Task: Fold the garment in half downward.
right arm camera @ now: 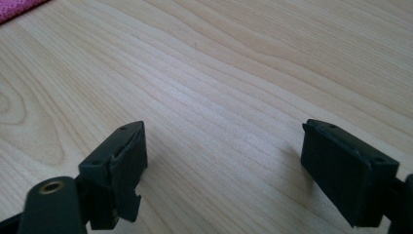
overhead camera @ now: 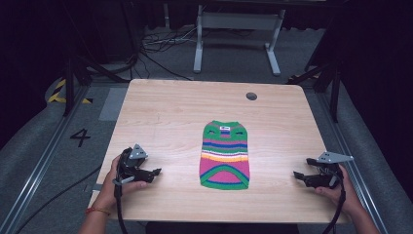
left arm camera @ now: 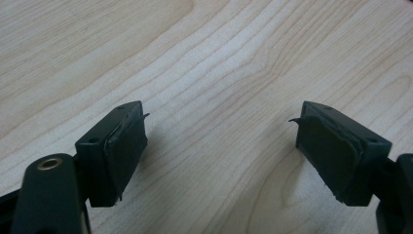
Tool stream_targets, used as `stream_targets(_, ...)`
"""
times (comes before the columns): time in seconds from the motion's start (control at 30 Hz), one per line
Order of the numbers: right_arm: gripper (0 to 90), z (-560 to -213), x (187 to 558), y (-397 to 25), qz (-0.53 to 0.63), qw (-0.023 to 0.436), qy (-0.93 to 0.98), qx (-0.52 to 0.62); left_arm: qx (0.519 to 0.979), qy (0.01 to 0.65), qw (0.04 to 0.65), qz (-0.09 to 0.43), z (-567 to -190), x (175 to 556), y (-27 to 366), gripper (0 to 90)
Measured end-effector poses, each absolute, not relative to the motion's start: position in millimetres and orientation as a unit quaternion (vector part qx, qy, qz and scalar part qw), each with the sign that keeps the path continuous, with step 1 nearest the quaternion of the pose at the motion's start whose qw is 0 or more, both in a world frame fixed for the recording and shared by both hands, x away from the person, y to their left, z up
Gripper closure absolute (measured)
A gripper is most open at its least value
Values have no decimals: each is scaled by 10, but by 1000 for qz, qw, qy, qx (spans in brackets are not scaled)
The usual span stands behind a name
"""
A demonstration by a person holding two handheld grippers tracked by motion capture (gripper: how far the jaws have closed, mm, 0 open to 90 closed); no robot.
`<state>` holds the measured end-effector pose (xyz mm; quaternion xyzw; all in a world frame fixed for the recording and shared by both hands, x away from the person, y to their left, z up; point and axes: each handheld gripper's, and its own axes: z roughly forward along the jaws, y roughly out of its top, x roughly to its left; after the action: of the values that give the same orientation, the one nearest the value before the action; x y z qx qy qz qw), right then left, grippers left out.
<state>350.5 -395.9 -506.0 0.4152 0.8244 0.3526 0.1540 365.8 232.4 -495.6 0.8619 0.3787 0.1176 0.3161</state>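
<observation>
A small striped knitted sweater (overhead camera: 225,155), green, pink, orange and blue, lies flat in the middle of the wooden table (overhead camera: 170,112), neck toward the far side. My left gripper (overhead camera: 155,172) rests near the front left, a hand's width left of the sweater, jaws open with bare wood between them (left arm camera: 219,122). My right gripper (overhead camera: 298,176) rests near the front right edge, pointing toward the sweater, open and empty (right arm camera: 224,141). A pink corner of the sweater (right arm camera: 14,7) shows at the top left of the right gripper view.
A round cable hole (overhead camera: 251,96) sits near the table's far edge. Beyond the table stand a white desk frame (overhead camera: 238,39) and loose cables (overhead camera: 156,44) on the grey floor. Black frame legs (overhead camera: 70,78) stand at both sides.
</observation>
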Motion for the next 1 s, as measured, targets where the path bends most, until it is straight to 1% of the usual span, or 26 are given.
stream_targets(0.07, 162, -5058, 3511, -3962, 352, 152, 824, 417, 864, 375, 314, 121, -4945, 3660, 2320, 193)
stream_targets(0.27, 189, -5048, 3532, -3949, 347, 154, 827, 415, 870, 358, 311, 139, -4836, 3675, 2259, 207)
stream_targets(0.43, 216, -5021, 3562, -3910, 344, 155, 828, 414, 867, 354, 321, 141, -4765, 3705, 2233, 210)
stream_targets(0.67, 220, -4968, 3572, -3838, 346, 159, 831, 405, 869, 344, 324, 148, -4712, 3782, 2173, 213)
stream_targets(1.0, 237, -4784, 3665, -3713, 353, 164, 837, 384, 867, 337, 336, 150, -4643, 3899, 2092, 211)
